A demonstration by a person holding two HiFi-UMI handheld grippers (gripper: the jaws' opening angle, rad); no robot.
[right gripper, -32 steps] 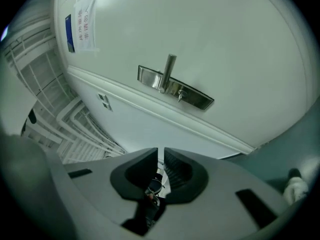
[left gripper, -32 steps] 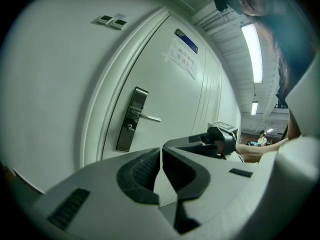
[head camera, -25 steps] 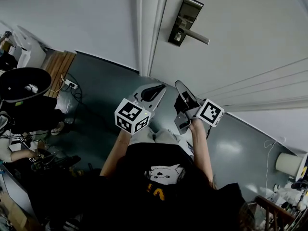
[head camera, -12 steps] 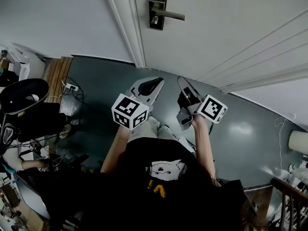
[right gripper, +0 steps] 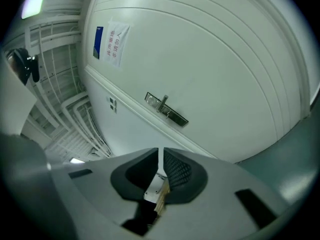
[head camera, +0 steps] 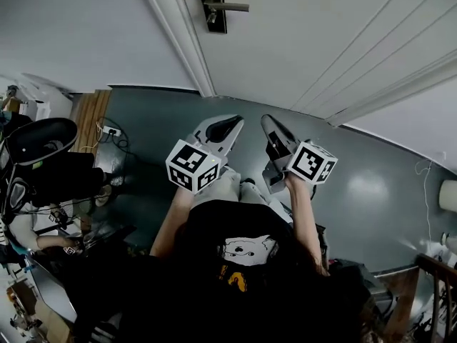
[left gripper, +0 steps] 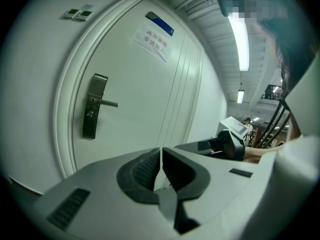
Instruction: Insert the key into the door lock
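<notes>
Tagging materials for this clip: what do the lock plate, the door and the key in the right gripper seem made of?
Lock plate: dark metal apparently, faint sheen. Door: white-painted, smooth, core unclear. Key in right gripper: yellowish, perhaps brass.

Office-like corridor: white door (head camera: 307, 41), lever lock (head camera: 211, 2), ceiling strip lights (left gripper: 241, 39).

A white wall (head camera: 78, 27) meets a glossy grey-green floor (head camera: 371, 191), with 1 long strip light (left gripper: 242, 39) lit overhead.

Left tool (head camera: 230, 125), jaws together; right tool (head camera: 270, 125) beside it, tight on key (right gripper: 160, 162).
</notes>
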